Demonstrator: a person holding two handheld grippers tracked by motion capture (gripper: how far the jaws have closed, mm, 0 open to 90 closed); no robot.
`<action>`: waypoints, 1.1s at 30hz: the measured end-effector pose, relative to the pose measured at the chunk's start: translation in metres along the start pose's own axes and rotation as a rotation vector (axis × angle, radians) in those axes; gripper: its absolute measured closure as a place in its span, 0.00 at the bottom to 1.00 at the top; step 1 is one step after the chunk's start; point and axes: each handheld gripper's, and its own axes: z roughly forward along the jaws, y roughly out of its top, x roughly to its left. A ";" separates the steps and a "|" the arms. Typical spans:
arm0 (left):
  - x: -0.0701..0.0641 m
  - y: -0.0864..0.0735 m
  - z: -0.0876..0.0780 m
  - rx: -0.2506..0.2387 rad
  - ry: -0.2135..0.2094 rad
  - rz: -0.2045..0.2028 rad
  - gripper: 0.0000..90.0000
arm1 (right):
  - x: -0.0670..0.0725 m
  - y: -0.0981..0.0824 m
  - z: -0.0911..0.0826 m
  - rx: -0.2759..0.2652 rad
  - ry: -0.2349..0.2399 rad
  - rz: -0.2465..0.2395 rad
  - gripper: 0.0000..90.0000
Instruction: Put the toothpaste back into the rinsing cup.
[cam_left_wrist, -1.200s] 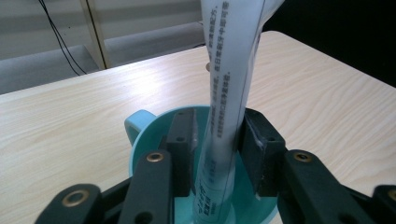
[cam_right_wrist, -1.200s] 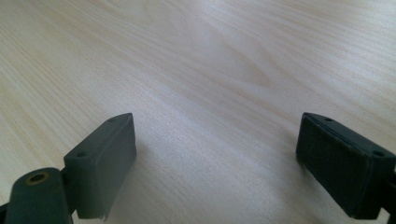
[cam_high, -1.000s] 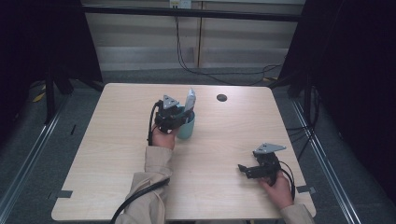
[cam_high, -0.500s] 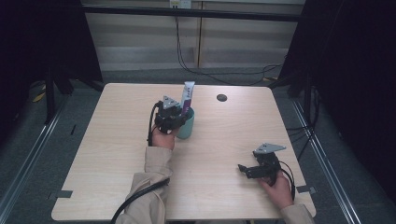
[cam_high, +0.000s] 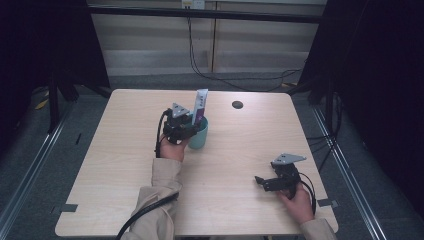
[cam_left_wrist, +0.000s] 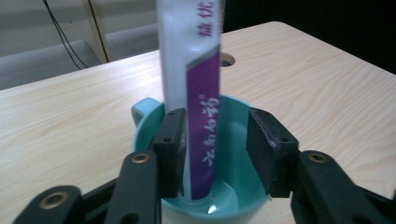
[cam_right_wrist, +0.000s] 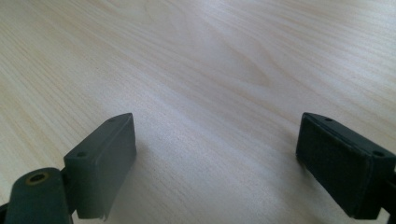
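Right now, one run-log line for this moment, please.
left tool: open around toothpaste tube | tube: standing in teal cup | right tool: open, over bare table

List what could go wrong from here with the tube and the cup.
The toothpaste tube stands tall in the teal cup, leaning on the rim, and could topple out. The left tool is open, its jaws straddling the tube over the cup; pulling back carelessly might snag the tube or tip the cup.

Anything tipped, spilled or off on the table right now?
Nothing stands out. The toothpaste tube stands nearly upright in the teal cup, with the left gripper open around it. The cup sits upright on the table; no spill. The right gripper is open above bare wood.
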 end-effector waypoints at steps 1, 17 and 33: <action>0.002 -0.001 -0.002 0.003 -0.001 -0.006 0.61 | 0.000 0.000 0.000 0.000 0.000 0.000 0.13; 0.006 -0.003 -0.020 0.014 -0.011 0.023 0.45 | 0.000 0.000 0.000 0.000 0.000 0.001 0.13; 0.015 -0.016 -0.038 0.027 -0.041 -0.003 0.30 | 0.000 0.000 0.000 0.001 0.000 0.002 0.13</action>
